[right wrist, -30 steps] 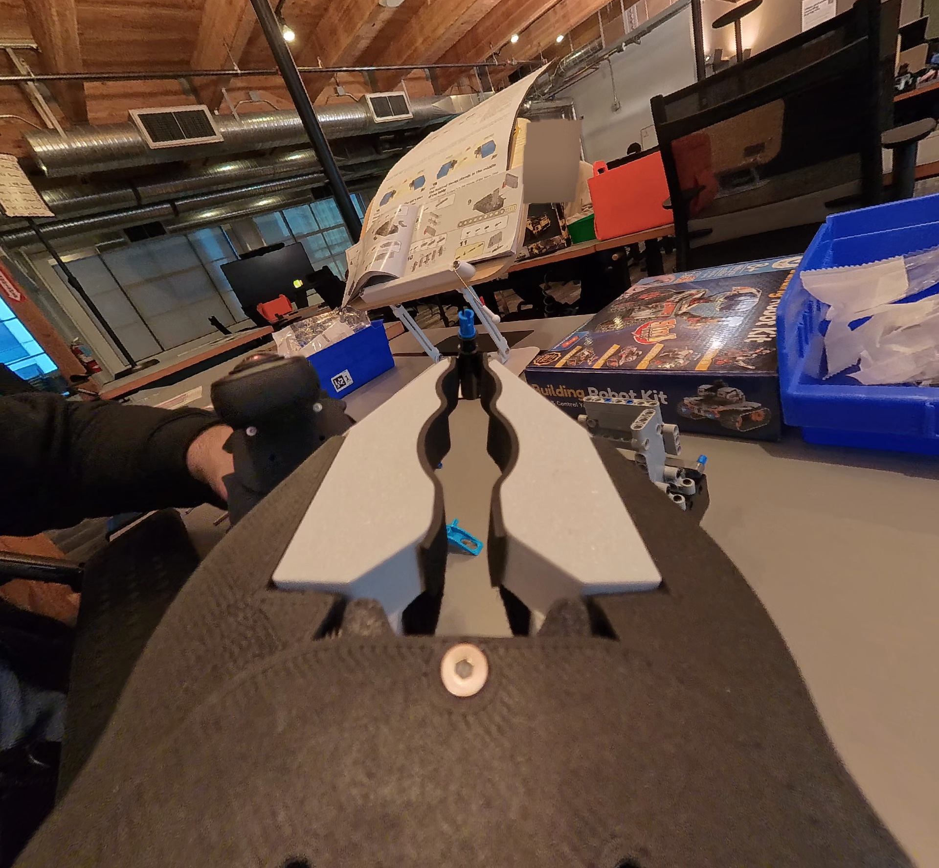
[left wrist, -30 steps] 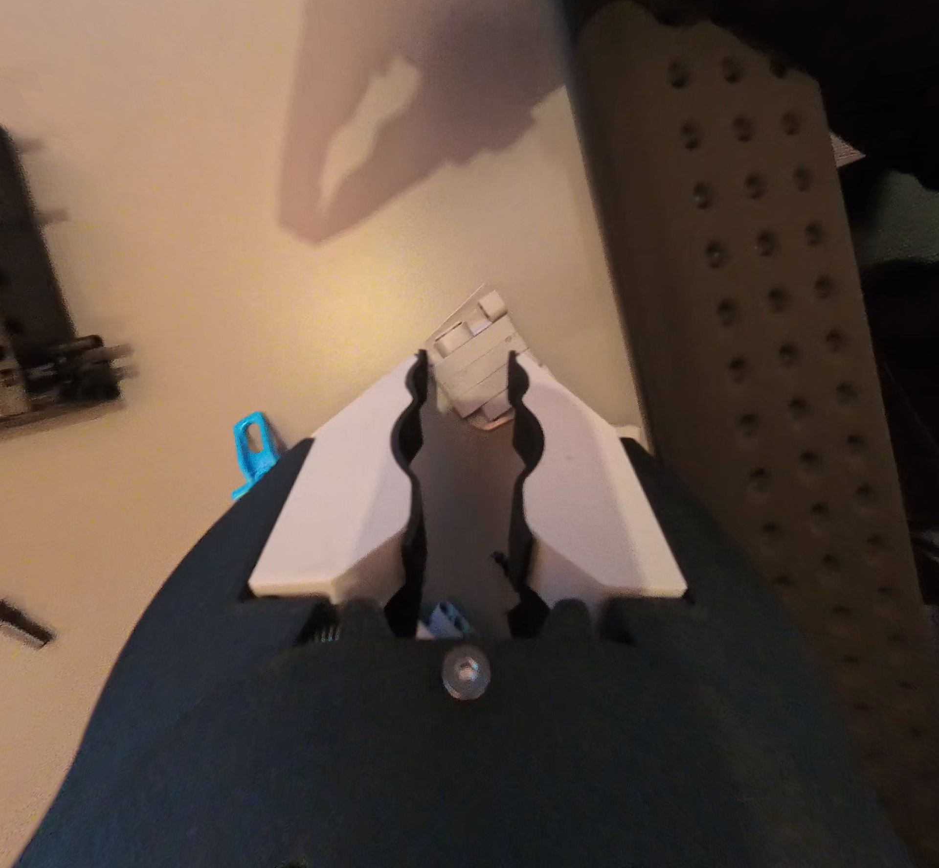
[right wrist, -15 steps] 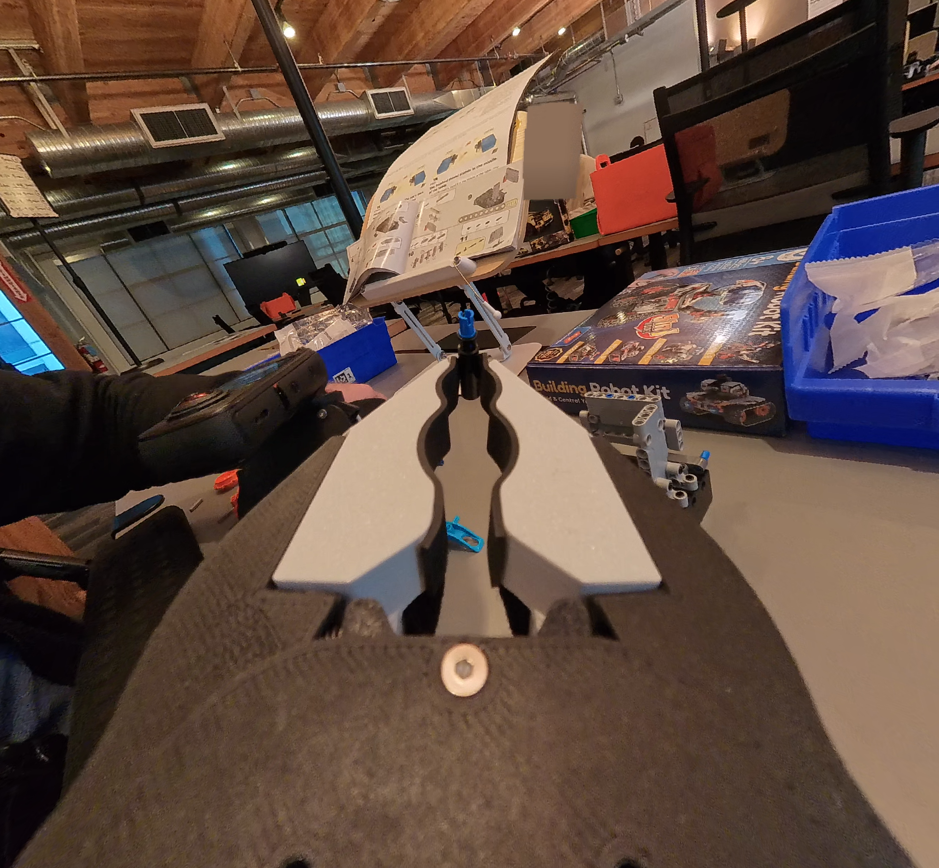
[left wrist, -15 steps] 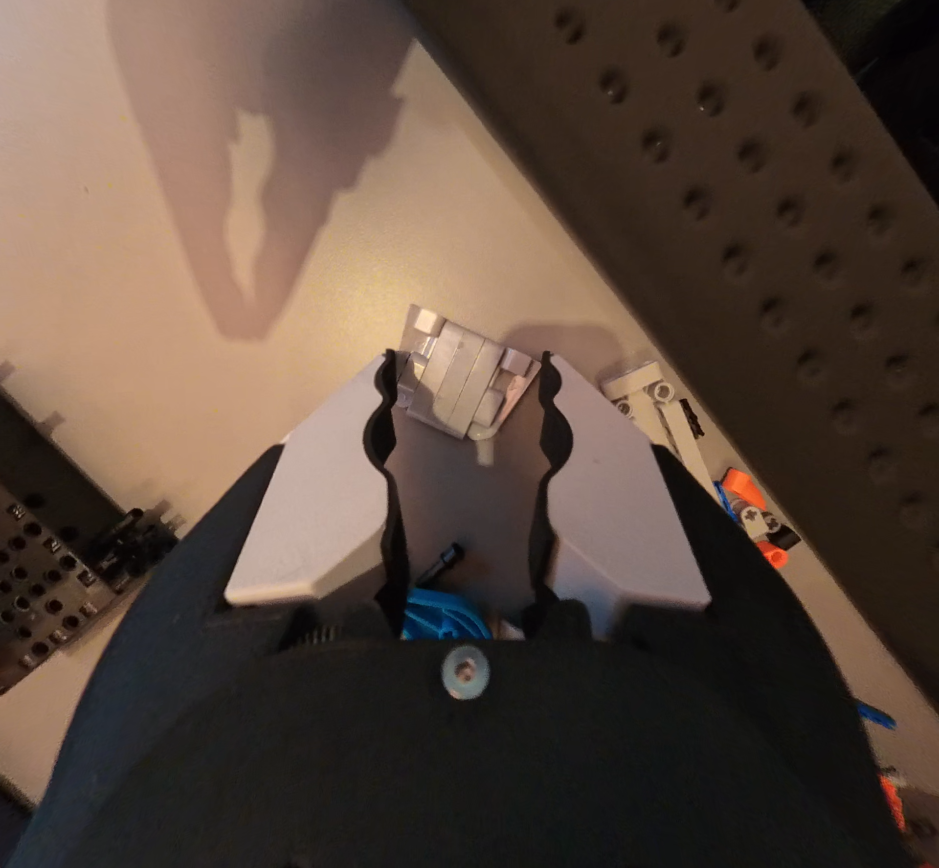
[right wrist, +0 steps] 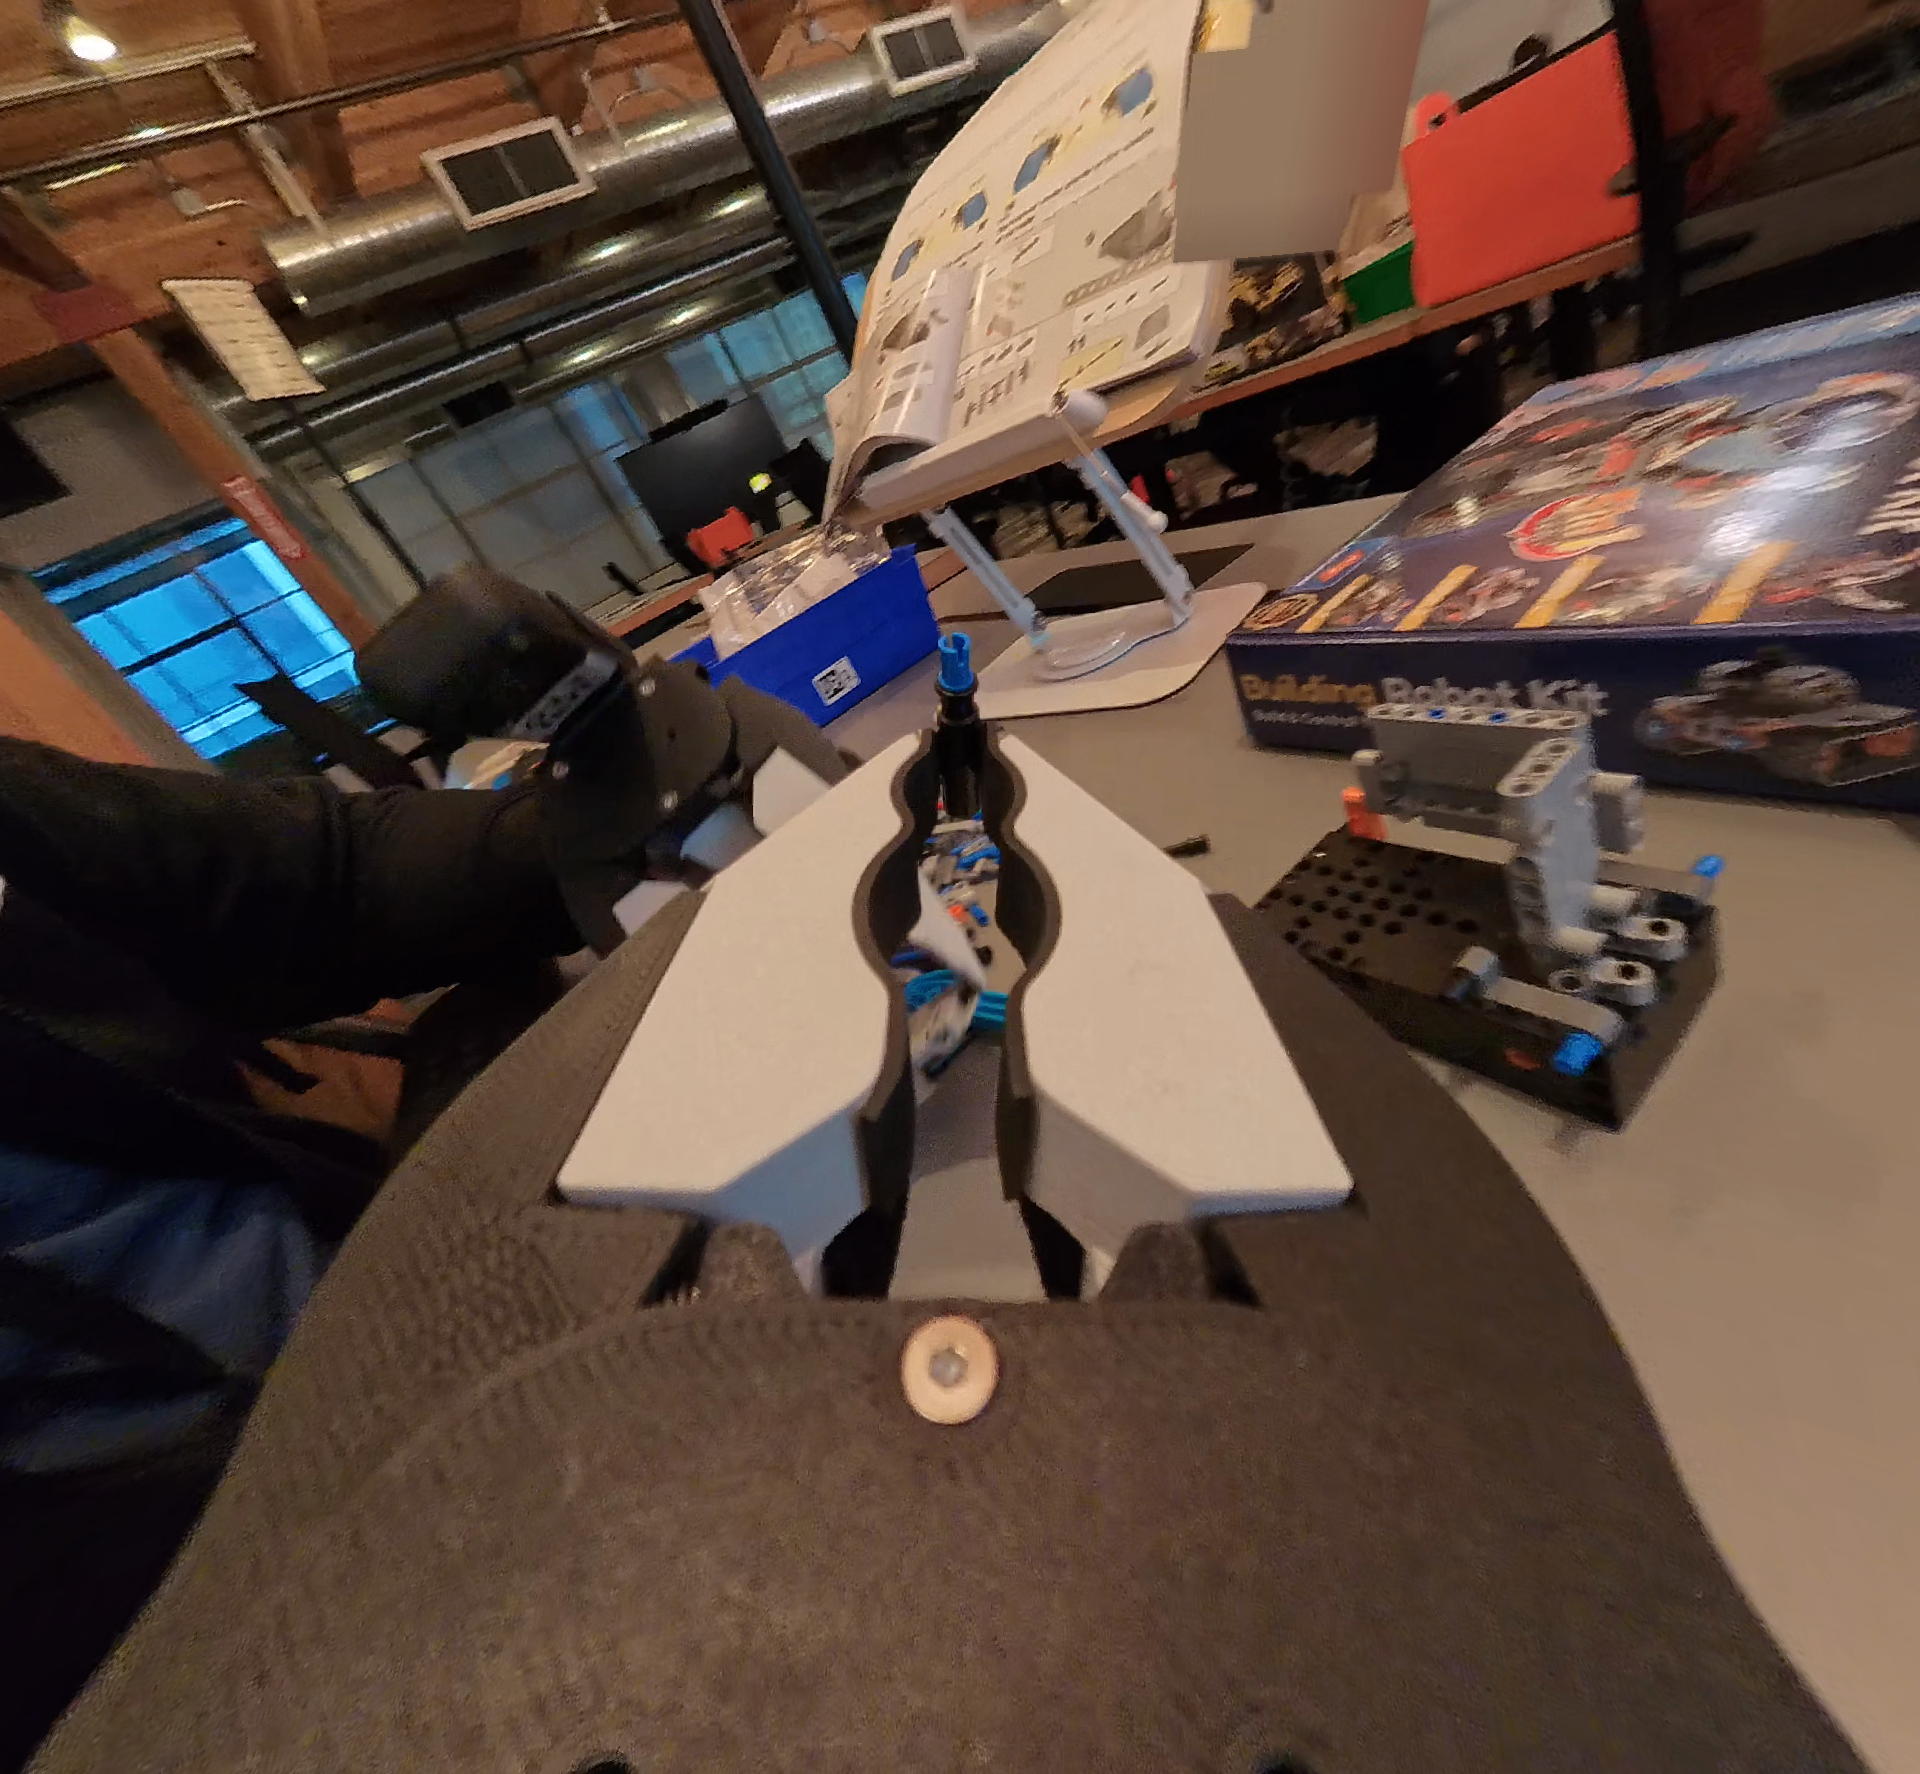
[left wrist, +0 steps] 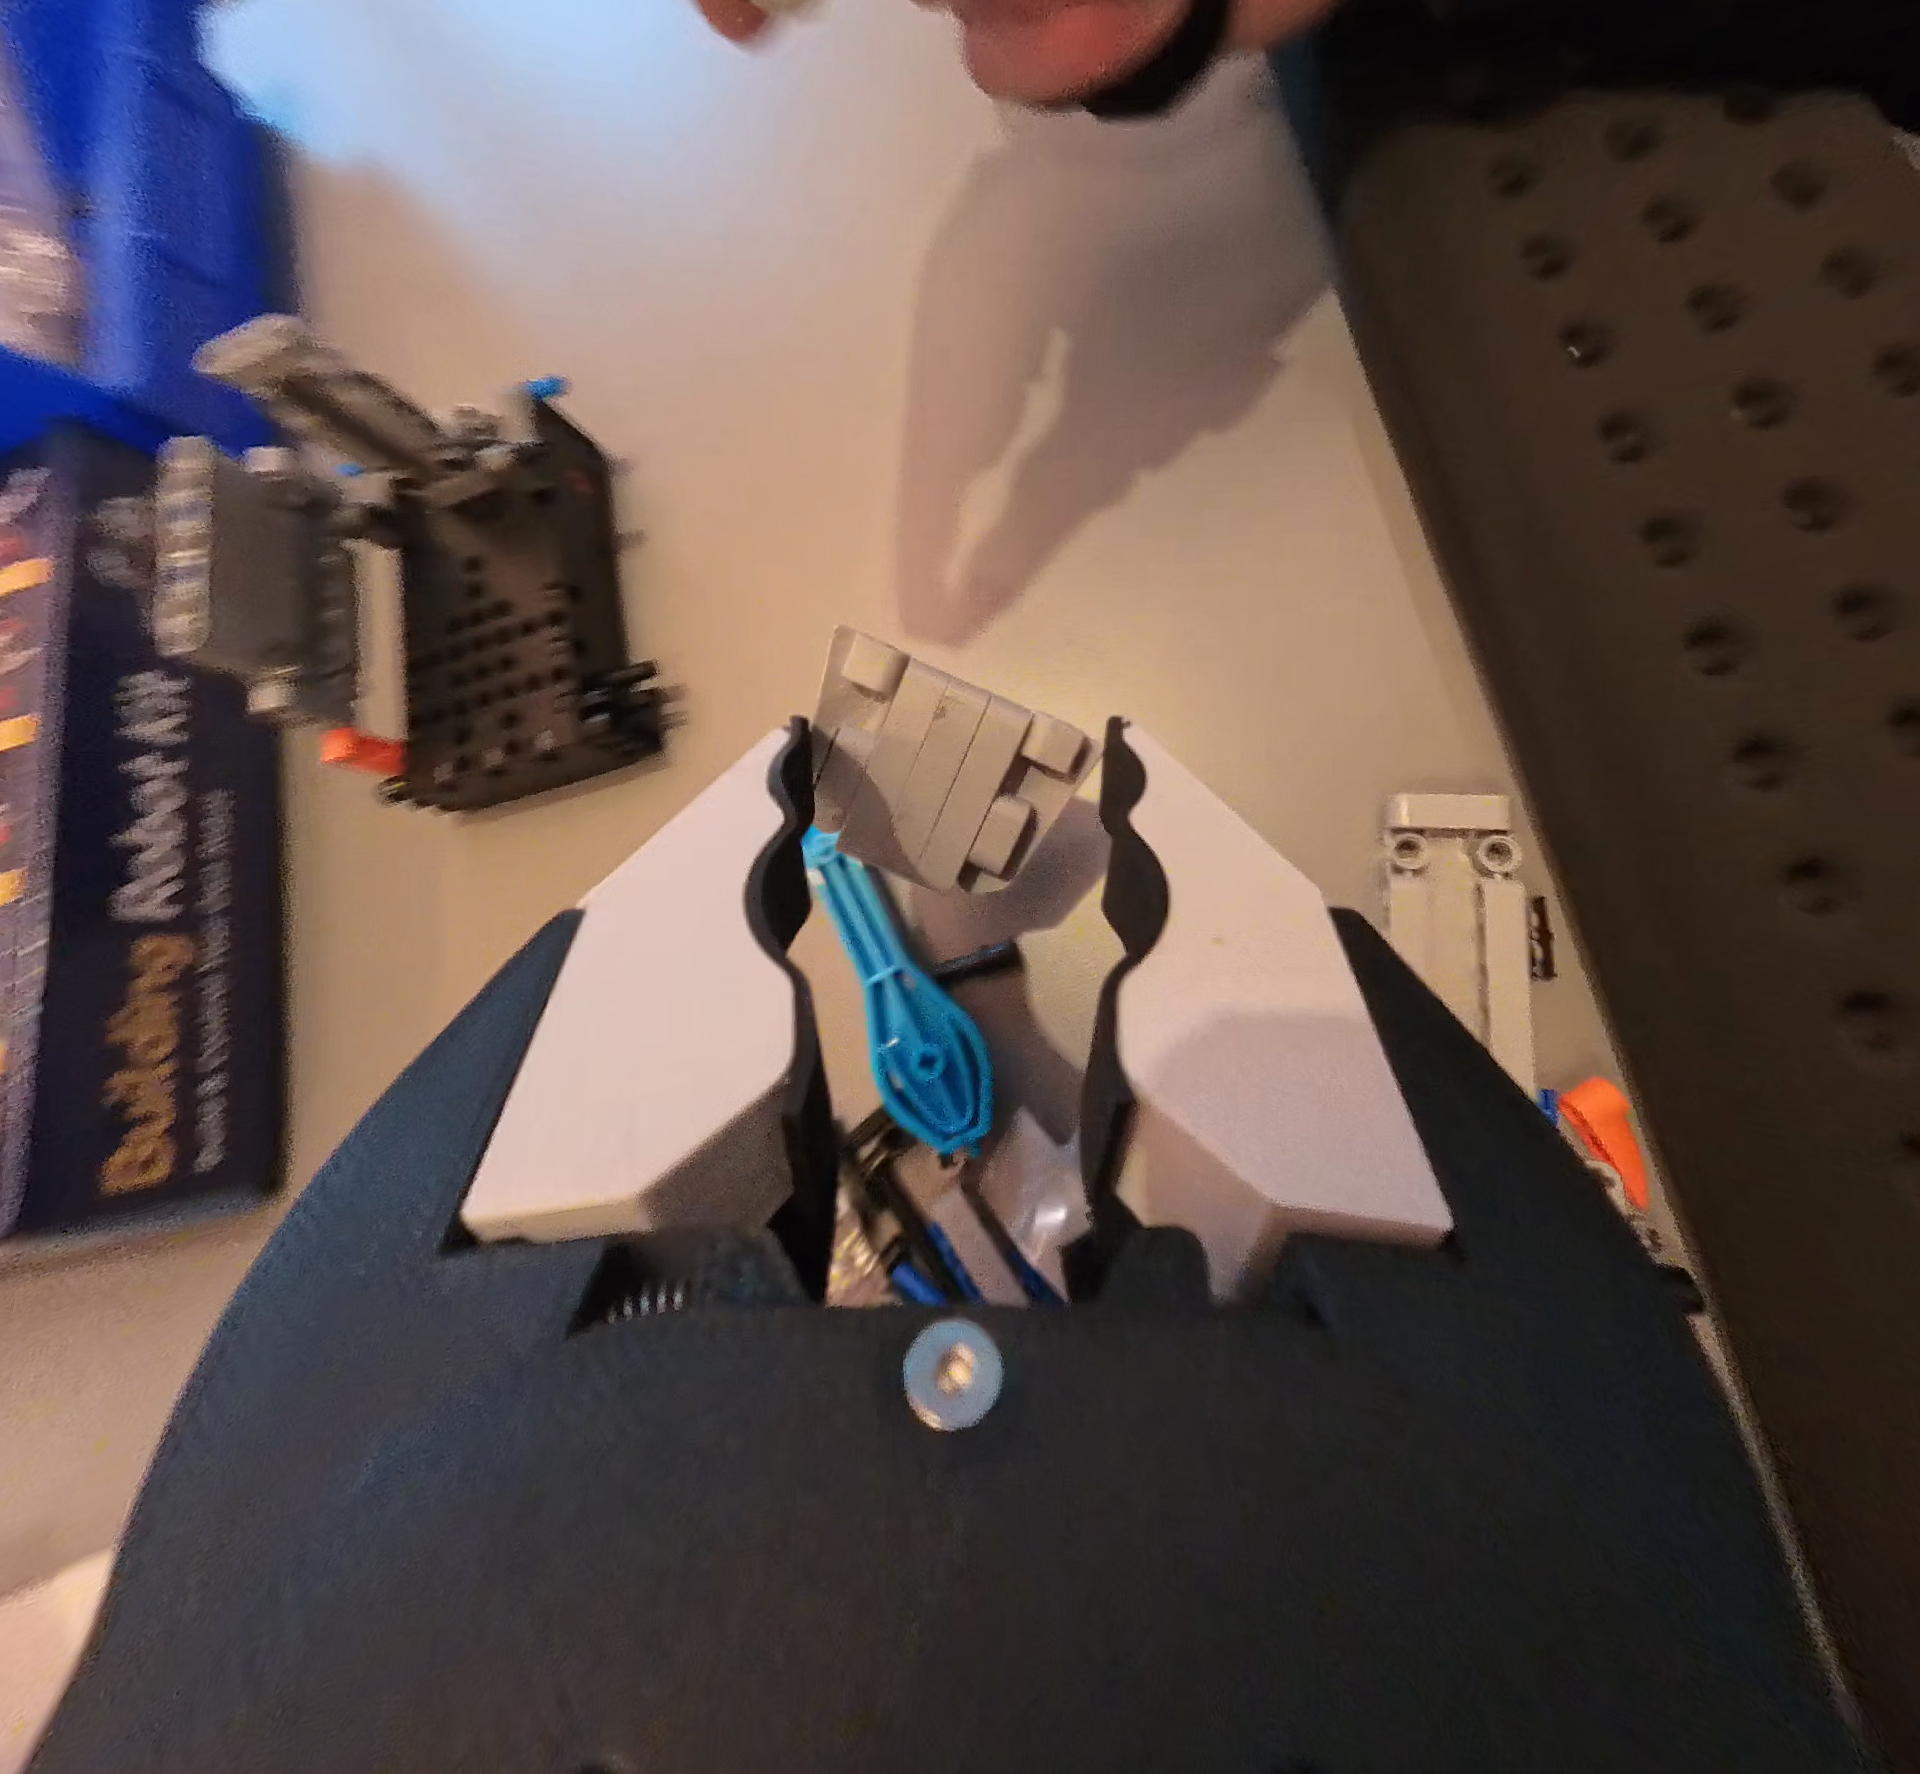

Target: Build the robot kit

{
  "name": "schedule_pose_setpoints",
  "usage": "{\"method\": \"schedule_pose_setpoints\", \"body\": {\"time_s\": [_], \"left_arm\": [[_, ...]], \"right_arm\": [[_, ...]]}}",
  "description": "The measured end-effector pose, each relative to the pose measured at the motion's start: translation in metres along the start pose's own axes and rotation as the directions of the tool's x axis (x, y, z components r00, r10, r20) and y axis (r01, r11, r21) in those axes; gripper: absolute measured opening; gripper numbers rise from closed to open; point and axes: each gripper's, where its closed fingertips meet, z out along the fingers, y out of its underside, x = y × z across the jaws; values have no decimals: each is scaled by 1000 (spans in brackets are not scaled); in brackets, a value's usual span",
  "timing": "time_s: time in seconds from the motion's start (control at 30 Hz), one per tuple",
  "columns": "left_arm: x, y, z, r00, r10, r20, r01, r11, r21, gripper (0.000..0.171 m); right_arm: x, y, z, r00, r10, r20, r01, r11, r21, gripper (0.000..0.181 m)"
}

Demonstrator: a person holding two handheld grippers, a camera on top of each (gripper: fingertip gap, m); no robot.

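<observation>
My left gripper (left wrist: 956,739) is shut on a small grey brick assembly (left wrist: 940,774) and holds it above the pale table. Below its fingers lie a blue plastic tool (left wrist: 906,1007) and loose small parts. My right gripper (right wrist: 958,750) is shut on a black pin with a blue tip (right wrist: 954,716), which stands upright out of the fingertips. A black perforated plate carrying a grey build (right wrist: 1455,924) lies to the right of the right gripper. The plate also shows, blurred, in the left wrist view (left wrist: 509,623). The left gripper's body (right wrist: 540,685), held by a black-sleeved arm, is at the left.
A dark kit box (right wrist: 1662,581) and a blue bin (right wrist: 821,633) stand behind. An open booklet on a stand (right wrist: 1039,270) is at the back. A dark perforated chair back (left wrist: 1662,581) borders the table edge. A grey beam (left wrist: 1444,893) and an orange piece (left wrist: 1605,1132) lie near it. Left tips to right tips: about 12 cm. To reach the orange piece (left wrist: 1605,1132) in a straight line is about 12 cm for my left fingers, about 25 cm for my right.
My left gripper has swung over the table with the grey assembly; the black plate, box and a hand came into view. My right gripper has tilted and moved nearer the black plate.
</observation>
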Motion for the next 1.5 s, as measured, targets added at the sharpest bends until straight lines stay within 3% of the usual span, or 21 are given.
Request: {"method": "schedule_pose_setpoints", "body": {"time_s": [0.17, 0.43, 0.67, 1.43, 1.5], "left_arm": [[-23, -1, -35, 977, -6, 215, -8, 998, 67, 52], [-27, 2, -62, 920, 81, 383, -120, 990, 79, 52], [-27, 3, -63, 888, 158, 432, -191, 981, 35, 52], [-30, 10, -52, 794, 320, 516, -290, 947, -140, 51], [-24, 9, -50, 793, 341, 505, -313, 939, -142, 38]], "right_arm": [[-22, 16, 20, 992, 54, 112, -46, 996, -80, 4], [-39, 61, 56, 982, 143, 126, -101, 951, -293, 4], [-38, 81, 68, 979, 180, 100, -132, 923, -361, 5], [-30, 88, 68, 979, 196, 52, -162, 912, -377, 4], [-29, 88, 69, 980, 192, 45, -162, 913, -374, 4]]}}
